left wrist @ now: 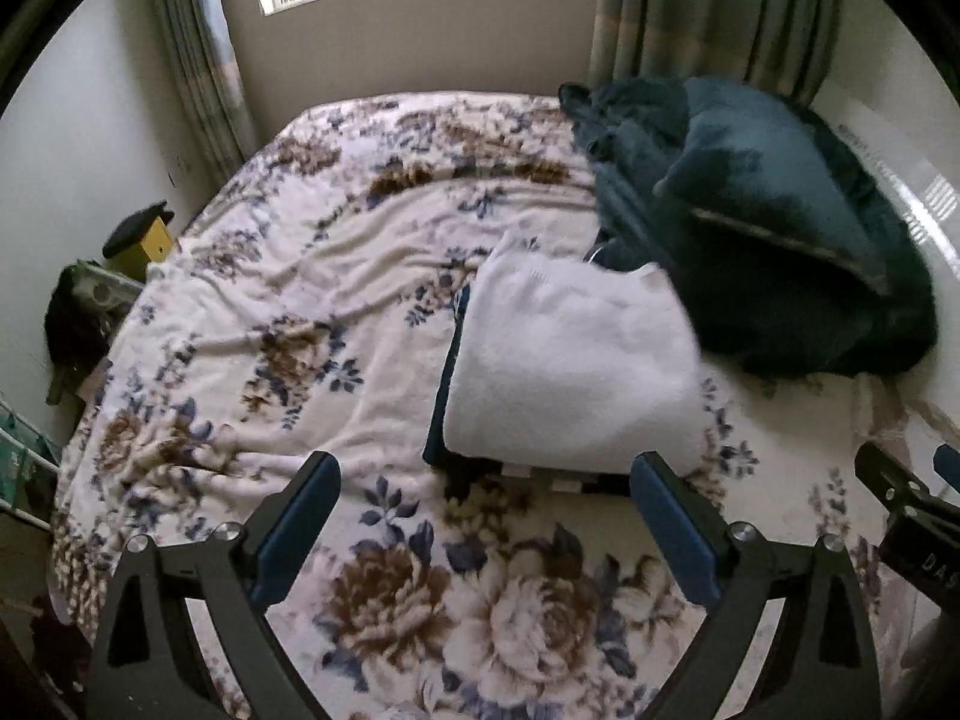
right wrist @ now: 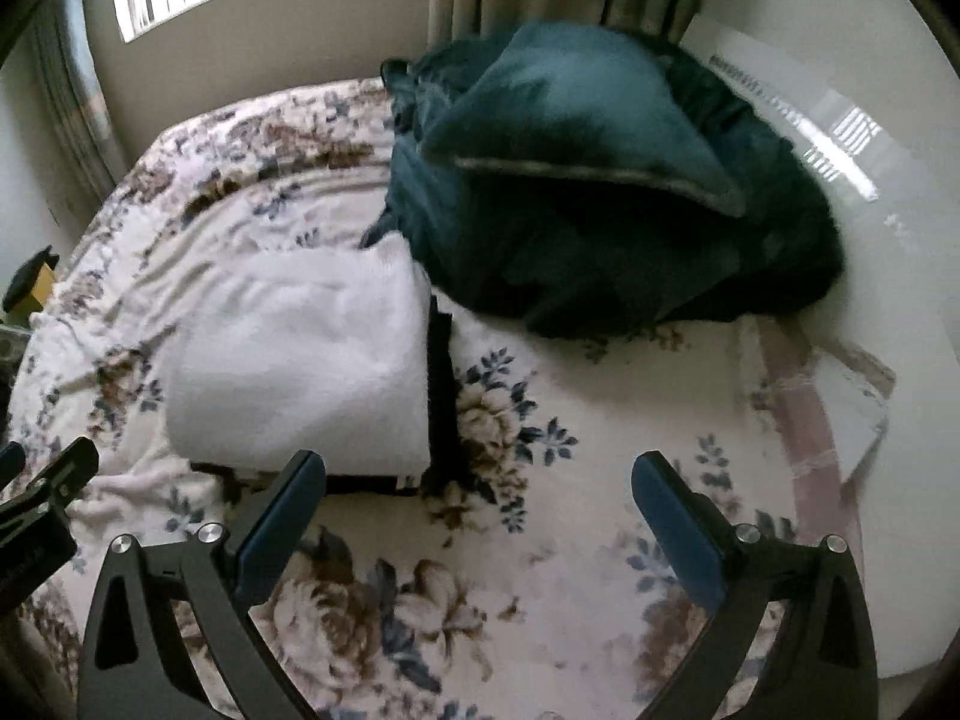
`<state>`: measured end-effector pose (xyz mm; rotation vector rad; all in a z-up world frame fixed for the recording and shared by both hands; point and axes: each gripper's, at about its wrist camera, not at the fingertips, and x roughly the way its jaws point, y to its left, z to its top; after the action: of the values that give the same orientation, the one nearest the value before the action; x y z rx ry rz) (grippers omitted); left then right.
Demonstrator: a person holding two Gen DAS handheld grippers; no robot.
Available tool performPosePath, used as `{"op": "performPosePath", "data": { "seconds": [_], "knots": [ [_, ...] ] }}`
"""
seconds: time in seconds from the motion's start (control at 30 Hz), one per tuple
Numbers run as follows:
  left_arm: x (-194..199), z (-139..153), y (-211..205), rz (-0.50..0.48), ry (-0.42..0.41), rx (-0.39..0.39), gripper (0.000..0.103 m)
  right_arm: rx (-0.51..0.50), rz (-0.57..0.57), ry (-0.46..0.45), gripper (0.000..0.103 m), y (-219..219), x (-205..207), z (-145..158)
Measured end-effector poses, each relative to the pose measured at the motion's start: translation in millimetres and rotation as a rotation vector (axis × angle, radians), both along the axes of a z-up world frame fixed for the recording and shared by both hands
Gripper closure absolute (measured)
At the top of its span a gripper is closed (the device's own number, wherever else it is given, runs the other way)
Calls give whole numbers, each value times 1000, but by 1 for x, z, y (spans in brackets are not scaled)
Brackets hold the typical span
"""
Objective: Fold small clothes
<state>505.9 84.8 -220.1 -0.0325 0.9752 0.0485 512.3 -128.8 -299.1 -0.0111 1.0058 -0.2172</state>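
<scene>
A folded white knit garment point(left wrist: 570, 366) lies on top of a folded dark garment point(left wrist: 441, 402) on the floral bedspread point(left wrist: 288, 312). In the right wrist view the white garment point(right wrist: 306, 366) sits left of centre with the dark one point(right wrist: 441, 396) showing along its right and near edges. My left gripper point(left wrist: 486, 486) is open and empty, just short of the stack's near edge. My right gripper point(right wrist: 480, 483) is open and empty, near the stack's near right corner. The right gripper also shows at the left wrist view's right edge point(left wrist: 912, 498).
A heap of dark teal blanket point(left wrist: 756, 222) lies at the back right of the bed, touching the stack's far side. A white wall point(right wrist: 870, 120) runs along the right. Curtains point(left wrist: 708, 18) and a window are behind. Clutter and a yellow box point(left wrist: 147, 240) stand left of the bed.
</scene>
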Motion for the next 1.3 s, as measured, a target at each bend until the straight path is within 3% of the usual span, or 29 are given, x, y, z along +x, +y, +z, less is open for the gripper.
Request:
{"op": "performPosePath", "data": {
  "seconds": [0.37, 0.6, 0.97, 1.3],
  "knots": [
    [-107, 125, -2, -14, -124, 15, 4, -22, 52, -167, 0, 16, -136, 160],
    [-164, 168, -6, -23, -163, 6, 4, -11, 72, -238, 0, 15, -211, 228],
    [-214, 196, -3, -23, -196, -5, 4, -4, 110, -266, 0, 19, -285, 278],
    [-232, 208, -1, -21, -240, -17, 2, -12, 112, -295, 0, 21, -301, 298]
  ]
}}
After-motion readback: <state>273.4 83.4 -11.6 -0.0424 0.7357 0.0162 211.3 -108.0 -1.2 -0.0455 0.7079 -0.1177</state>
